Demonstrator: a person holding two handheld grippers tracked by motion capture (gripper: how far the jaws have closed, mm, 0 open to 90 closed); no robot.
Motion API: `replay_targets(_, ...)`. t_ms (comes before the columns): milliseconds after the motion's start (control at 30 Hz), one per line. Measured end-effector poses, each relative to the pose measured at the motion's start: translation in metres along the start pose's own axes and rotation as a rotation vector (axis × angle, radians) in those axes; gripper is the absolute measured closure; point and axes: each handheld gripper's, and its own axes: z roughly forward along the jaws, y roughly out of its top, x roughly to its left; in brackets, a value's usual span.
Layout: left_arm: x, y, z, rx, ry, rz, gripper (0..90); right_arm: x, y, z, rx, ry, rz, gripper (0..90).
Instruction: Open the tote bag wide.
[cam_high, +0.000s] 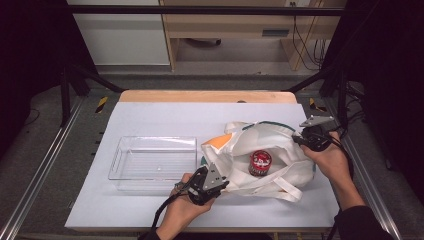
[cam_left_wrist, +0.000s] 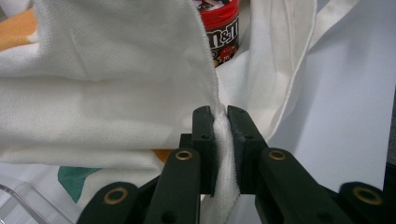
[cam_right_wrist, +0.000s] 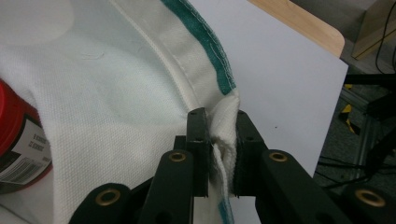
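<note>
Now, bag: white tote bag right of centre on the table, red can inside.
Left gripper: my jaws clamped on its near rim, lower centre.
Right gripper: clamped on the green-trimmed far rim.
Tray: clear tray left of bag.

Coarse-woven white cloth bag, glossy clear plastic tray, matt black fingers
</note>
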Motion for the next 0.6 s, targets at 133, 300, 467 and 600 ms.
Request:
replay_targets(133,0.001,0.000,0.000,-0.003,-0.003,-0.010,81.8,0.000,0.002,-0.013,-0.060,0.018,0.015,60.8)
replay_targets(300,0.003,-0.002,0.000,-0.020,-0.012,-0.039,81.6,0.010,0.012,-0.036,-0.152,0.024,-0.013,53.9)
replay_targets(467,0.003,-0.001,0.000,-0.023,-0.009,-0.037,81.6,0.030,0.024,-0.053,-0.198,0.063,-0.061,54.6)
replay_targets(600,0.003,-0.001,-0.001,-0.023,-0.006,-0.036,81.6,0.043,0.026,-0.051,-0.183,0.092,-0.090,55.2)
